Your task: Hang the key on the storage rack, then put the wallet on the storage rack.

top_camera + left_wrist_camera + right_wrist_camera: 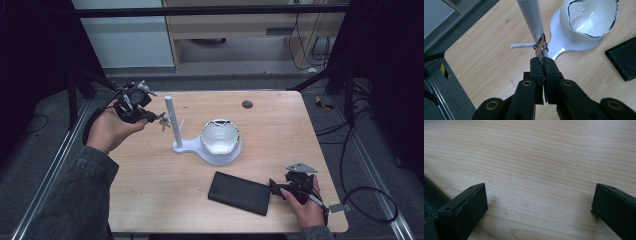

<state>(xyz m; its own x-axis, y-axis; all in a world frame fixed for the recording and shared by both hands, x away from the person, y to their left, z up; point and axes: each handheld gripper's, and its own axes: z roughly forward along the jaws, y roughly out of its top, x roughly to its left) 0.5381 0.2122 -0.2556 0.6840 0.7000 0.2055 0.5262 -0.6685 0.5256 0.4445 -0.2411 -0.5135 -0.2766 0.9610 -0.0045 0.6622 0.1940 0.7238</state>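
Note:
My left gripper point(152, 117) point(543, 60) is shut on a small key on a ring point(541, 46) point(162, 120), held up beside the white post point(171, 120) point(530, 17) of a stand. The key ring hangs at the tip of a thin side peg point(522, 45) that juts from the post. The stand's flat base carries a white bowl point(220, 137) point(590, 18) with a dark wavy rim. My right gripper point(274, 187) point(539, 205) is open, low over the bare wood at the near right, beside a black wallet point(240, 193) point(431, 195).
The wooden table point(280, 130) has a small dark round cap point(247, 104) at the back. Dark floor, cables and metal frame rails surround the table. A black stand leg is at the far right.

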